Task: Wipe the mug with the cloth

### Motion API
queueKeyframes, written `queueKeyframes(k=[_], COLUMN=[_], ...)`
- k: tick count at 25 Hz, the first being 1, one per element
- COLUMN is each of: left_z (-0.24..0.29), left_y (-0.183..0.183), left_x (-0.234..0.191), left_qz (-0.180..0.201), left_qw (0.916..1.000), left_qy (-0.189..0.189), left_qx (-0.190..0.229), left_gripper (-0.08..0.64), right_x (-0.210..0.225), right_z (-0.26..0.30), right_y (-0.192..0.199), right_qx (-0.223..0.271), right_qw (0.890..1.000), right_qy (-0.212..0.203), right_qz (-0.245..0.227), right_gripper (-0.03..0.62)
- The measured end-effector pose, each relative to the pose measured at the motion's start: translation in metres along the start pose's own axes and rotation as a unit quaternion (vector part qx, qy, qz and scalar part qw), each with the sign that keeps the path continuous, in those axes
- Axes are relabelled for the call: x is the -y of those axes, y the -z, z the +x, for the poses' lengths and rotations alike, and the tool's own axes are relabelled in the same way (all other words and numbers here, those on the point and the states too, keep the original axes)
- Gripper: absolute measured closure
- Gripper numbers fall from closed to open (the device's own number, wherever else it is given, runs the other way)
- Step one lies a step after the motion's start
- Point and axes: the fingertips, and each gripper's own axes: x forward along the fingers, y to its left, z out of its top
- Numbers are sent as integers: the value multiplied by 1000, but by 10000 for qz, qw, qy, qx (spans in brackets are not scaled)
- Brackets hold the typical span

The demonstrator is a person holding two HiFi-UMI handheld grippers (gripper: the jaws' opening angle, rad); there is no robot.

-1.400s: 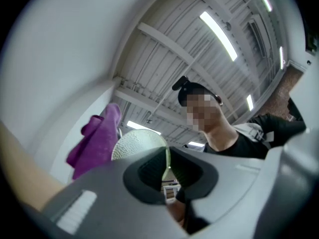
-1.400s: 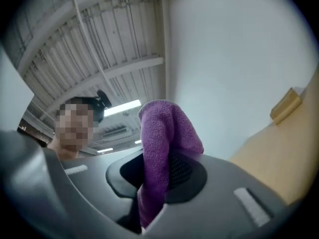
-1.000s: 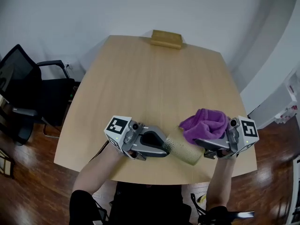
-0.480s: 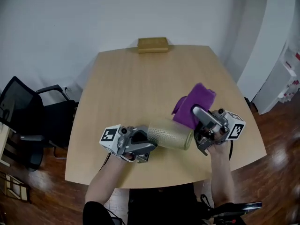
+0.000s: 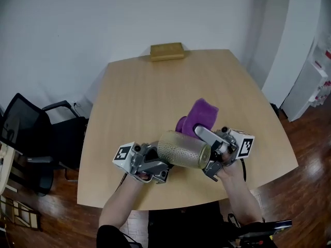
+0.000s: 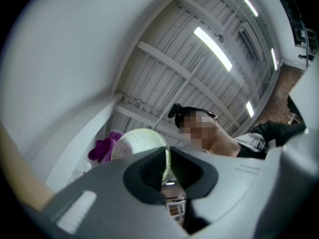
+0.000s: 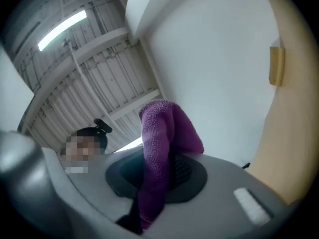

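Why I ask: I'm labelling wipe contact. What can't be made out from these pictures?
- Cloth-to-mug contact: in the head view the mug and right gripper cover the spot where the cloth might touch it. The right gripper view shows only cloth.
- Mug handle: seen in no view; the left gripper covers one end.
- Tan block at the table's far edge: too small to identify.

Bright ceiling strips, fisheye edges, mosaic blur.

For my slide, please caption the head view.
Left gripper holds the mug sideways over the table; right gripper holds the purple cloth.
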Motion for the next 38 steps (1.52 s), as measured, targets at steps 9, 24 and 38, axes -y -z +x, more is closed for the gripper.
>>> queueKeyframes(k=[9, 24, 38], left_z=[3, -6, -42], left_y=[-28, -25, -48], left_x=[-14, -22, -51], left_qz=[65, -92, -323], left_qw=[9954, 9933, 9722], left_qy=[-463, -578, -1369], left_qx=[841, 995, 1873], left_gripper=[517, 514, 515], right_x=[33, 53, -5], right_z=[-41, -21, -24], right_y=[-15, 24, -20], right_qx=[766, 765, 398], right_qw=[9910, 9896, 9439], right_qy=[1096, 1162, 1510], right_qz=[57, 371, -2910], right_gripper=[535, 535, 535])
